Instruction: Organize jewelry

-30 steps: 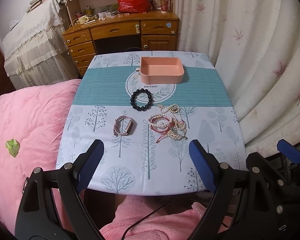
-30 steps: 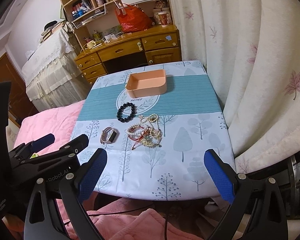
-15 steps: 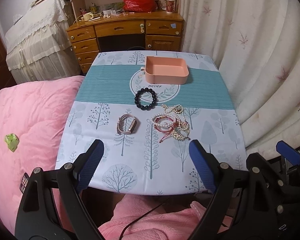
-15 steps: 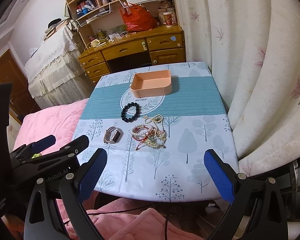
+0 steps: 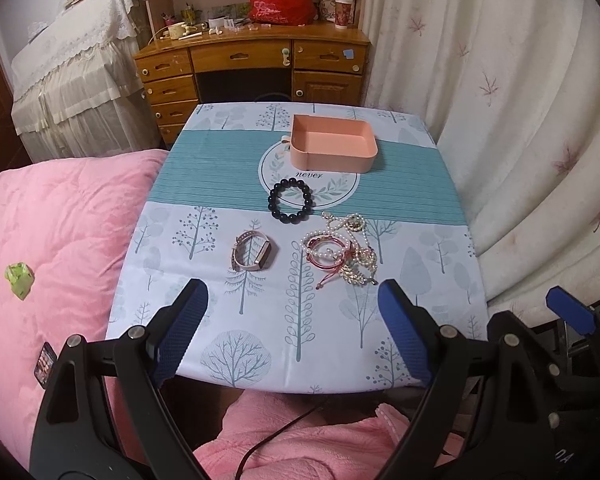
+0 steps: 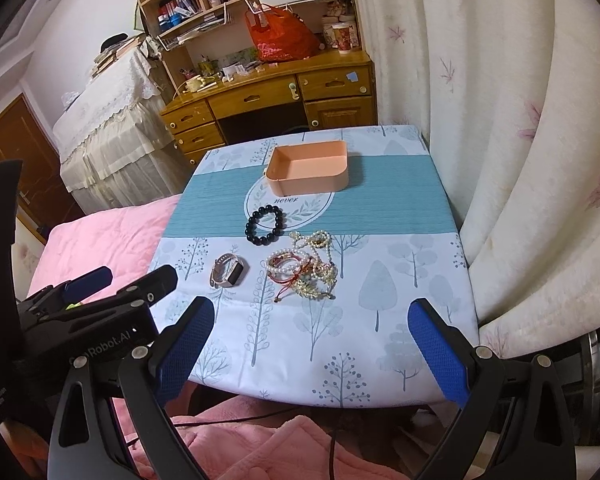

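Since 1 second ago both views have tilted slightly: in the left wrist view the pink tray (image 5: 333, 148) and black bead bracelet (image 5: 291, 199) sit a little further right in frame, and more of the wooden desk (image 5: 252, 68) shows beyond the tabletop's far edge.

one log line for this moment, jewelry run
phase: pre-grasp | left hand-held gripper: open | right hand-held gripper: open | pink tray: empty | black bead bracelet: on table

Soft, even indoor light, slightly dim and warm, faint shadow beside the pink tray (image 5: 334, 148), strong fisheye bending at the edges, dark vignette corners, centre sharp, rims softly blurred
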The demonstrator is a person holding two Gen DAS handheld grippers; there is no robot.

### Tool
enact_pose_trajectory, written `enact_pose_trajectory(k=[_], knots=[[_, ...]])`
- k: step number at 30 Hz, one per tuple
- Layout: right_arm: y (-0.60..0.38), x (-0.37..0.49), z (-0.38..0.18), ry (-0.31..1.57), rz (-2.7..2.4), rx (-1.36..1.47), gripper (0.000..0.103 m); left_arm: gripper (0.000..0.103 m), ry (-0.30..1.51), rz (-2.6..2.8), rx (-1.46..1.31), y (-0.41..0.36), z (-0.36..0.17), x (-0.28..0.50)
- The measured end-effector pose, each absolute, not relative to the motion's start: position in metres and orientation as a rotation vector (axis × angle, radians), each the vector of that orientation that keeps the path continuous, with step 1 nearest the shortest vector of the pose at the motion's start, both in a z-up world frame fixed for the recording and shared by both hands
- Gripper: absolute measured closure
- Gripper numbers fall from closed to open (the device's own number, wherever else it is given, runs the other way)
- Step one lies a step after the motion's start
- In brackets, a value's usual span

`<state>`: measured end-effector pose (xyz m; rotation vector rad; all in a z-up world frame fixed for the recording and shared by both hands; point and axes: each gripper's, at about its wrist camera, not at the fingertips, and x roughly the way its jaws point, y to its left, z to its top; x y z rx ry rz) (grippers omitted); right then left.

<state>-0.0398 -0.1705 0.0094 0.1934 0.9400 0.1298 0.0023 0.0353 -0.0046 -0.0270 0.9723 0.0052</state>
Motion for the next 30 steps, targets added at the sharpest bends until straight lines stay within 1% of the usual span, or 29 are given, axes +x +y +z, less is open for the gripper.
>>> enact_pose_trajectory(k=[11,23,30], knots=[[-0.176,-0.036,0.009,0.938,0.124,0.195,0.004,0.017,0.99,0.011,-0.021,0.023,-0.007,0.009],[-0.176,-0.035,0.008,0.937,0.115,0.206,0.004,0.017,0.983,-0.009,-0.012,0.027,-0.013,0.01],[-0.189,-0.019,0.007,0.936,0.122,0.282,0.004,0.017,1.0,-0.062,-0.042,0.04,-0.014,0.027]])
